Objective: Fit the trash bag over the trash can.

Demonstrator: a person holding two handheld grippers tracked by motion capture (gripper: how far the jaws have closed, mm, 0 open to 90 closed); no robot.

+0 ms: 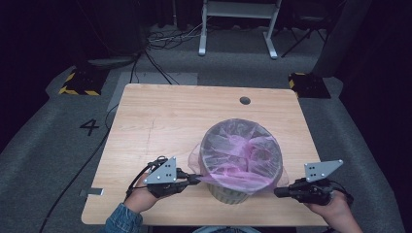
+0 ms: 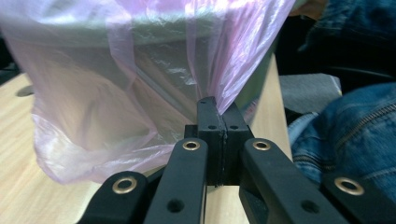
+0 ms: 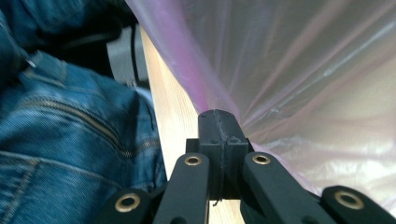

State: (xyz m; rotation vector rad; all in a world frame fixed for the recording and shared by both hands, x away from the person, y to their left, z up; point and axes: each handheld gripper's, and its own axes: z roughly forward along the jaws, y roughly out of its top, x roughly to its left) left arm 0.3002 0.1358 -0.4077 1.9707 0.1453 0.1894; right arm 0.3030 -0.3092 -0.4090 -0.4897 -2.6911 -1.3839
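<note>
A round bin (image 1: pixel 228 195) stands near the front edge of the wooden table (image 1: pixel 165 121), lined with a thin pink see-through bag (image 1: pixel 241 145) whose edge hangs over the rim. My left gripper (image 1: pixel 197 179) is at the bin's left side, shut on a gathered fold of the bag (image 2: pixel 116 93), the film drawn taut into its closed jaws (image 2: pixel 218 109). At the bin's right side my right gripper (image 1: pixel 278 192) is shut on the bag's edge (image 3: pixel 303 70) too, the plastic stretched from its tip (image 3: pixel 219 122). Both grippers lie low, level with the bin's lower half.
A cable hole (image 1: pixel 245 100) sits in the table's far side. The person's denim clothing (image 2: pixel 355 130) is close behind the front table edge (image 3: pixel 170 121). A white desk frame (image 1: pixel 238 19) and yellow-black floor blocks (image 1: pixel 77 83) stand beyond the table.
</note>
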